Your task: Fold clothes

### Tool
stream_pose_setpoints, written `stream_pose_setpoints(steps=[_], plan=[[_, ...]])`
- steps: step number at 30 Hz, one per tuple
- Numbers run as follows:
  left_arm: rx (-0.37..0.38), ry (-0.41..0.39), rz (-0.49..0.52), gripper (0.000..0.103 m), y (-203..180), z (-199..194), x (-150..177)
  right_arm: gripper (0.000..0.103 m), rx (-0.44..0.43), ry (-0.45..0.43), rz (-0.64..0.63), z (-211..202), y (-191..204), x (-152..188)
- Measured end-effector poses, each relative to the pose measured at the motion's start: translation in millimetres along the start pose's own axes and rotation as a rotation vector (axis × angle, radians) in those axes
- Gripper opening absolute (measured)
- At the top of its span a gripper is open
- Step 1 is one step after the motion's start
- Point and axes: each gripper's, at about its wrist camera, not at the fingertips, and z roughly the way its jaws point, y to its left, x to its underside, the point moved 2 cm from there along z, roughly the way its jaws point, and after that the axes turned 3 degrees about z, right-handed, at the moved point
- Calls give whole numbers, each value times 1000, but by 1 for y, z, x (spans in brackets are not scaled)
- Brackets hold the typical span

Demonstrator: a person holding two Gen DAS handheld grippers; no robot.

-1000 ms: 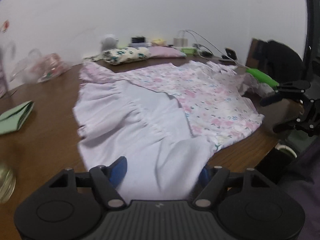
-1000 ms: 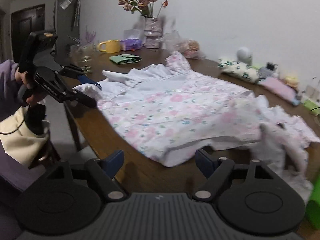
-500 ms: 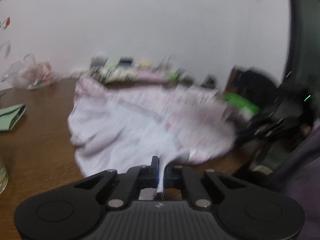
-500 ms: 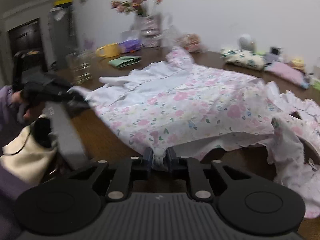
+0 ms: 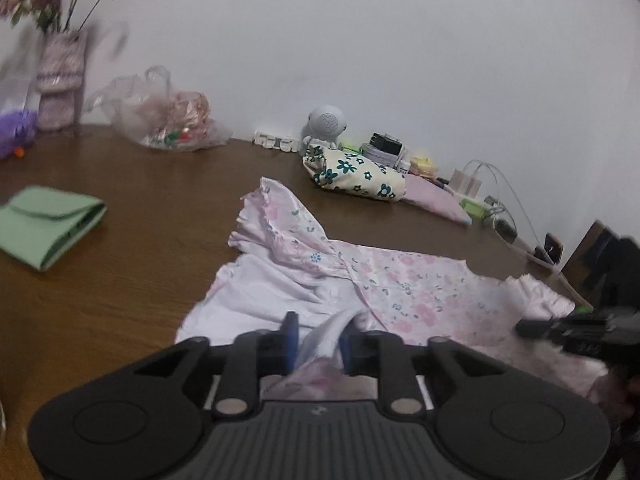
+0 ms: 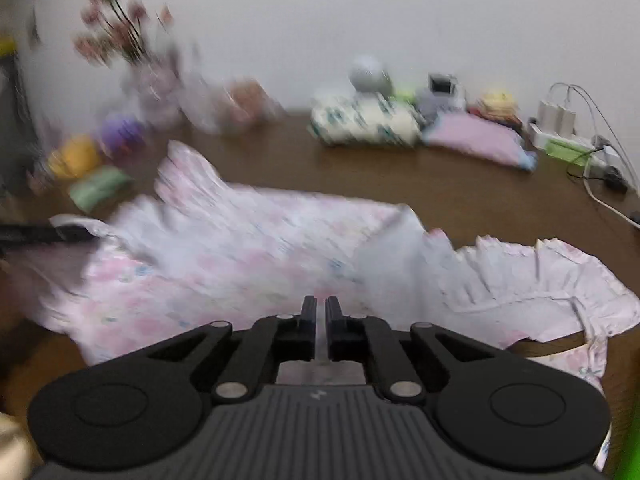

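Our left gripper (image 5: 318, 342) pinches the floral dress (image 5: 400, 292) hem over the table (image 5: 120, 280). Our right gripper (image 6: 320, 316) is clenched near-shut above the dress; whether cloth sits between its fingers, we cannot tell.

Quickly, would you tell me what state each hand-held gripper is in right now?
Left hand-held gripper: partly closed, holding the floral dress.
Right hand-held gripper: closed; grip on the dress cannot be told.

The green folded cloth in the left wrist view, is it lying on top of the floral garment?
No, the green folded cloth lies on the bare table, apart from the floral garment.
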Motion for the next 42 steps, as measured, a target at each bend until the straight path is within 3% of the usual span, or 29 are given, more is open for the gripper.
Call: stream_pose_setpoints(steps=[2, 3, 4, 9, 15, 17, 19, 20, 21, 25, 28, 30, 32, 35, 36, 37, 39, 42], plan=[[7, -42, 7, 44, 4, -15, 4, 19, -1, -57, -32, -18, 1, 2], [0, -66, 1, 61, 9, -25, 8, 32, -8, -83, -45, -29, 1, 4], [-9, -81, -2, 69, 15, -35, 15, 36, -16, -108, -58, -40, 1, 7], [83, -14, 6, 71, 21, -60, 39, 35, -147, -38, -67, -54, 18, 31], [-17, 70, 127, 71, 6, -41, 52, 38, -214, -33, -198, -46, 42, 52], [13, 70, 124, 59, 5, -40, 55, 46, -241, -26, -230, -47, 48, 55], [34, 103, 124, 9, 6, -36, 56, 47, -251, -15, -261, -49, 54, 58], [14, 115, 116, 5, 9, -33, 54, 47, -260, -15, -264, -47, 56, 59], [-6, 127, 108, 5, 12, -31, 53, 44, -270, -11, -255, -45, 57, 60], [9, 88, 174, 4, 8, -44, 41, 8, -290, 9, -213, -35, 56, 58], [29, 110, 212, 4, 5, -58, 42, 2, -304, 33, -208, -38, 53, 59], [28, 146, 224, 4, 5, -61, 50, 2, -339, 51, -210, -47, 48, 65], [16, 178, 214, 11, 8, -63, 60, 2, -362, 63, -184, -54, 44, 70], [-48, 159, 186, 31, 17, -71, 62, 9, -347, 38, -188, -68, 45, 71], [-60, 126, 168, 42, 21, -79, 58, 15, -347, 17, -199, -75, 45, 70], [-71, 93, 150, 50, 24, -88, 54, 28, -347, -5, -210, -82, 45, 69], [-104, 53, 145, 52, 26, -102, 44, 36, -343, -41, -225, -93, 45, 65], [-111, 29, 149, 52, 19, -110, 34, 36, -329, -52, -220, -92, 40, 58]])
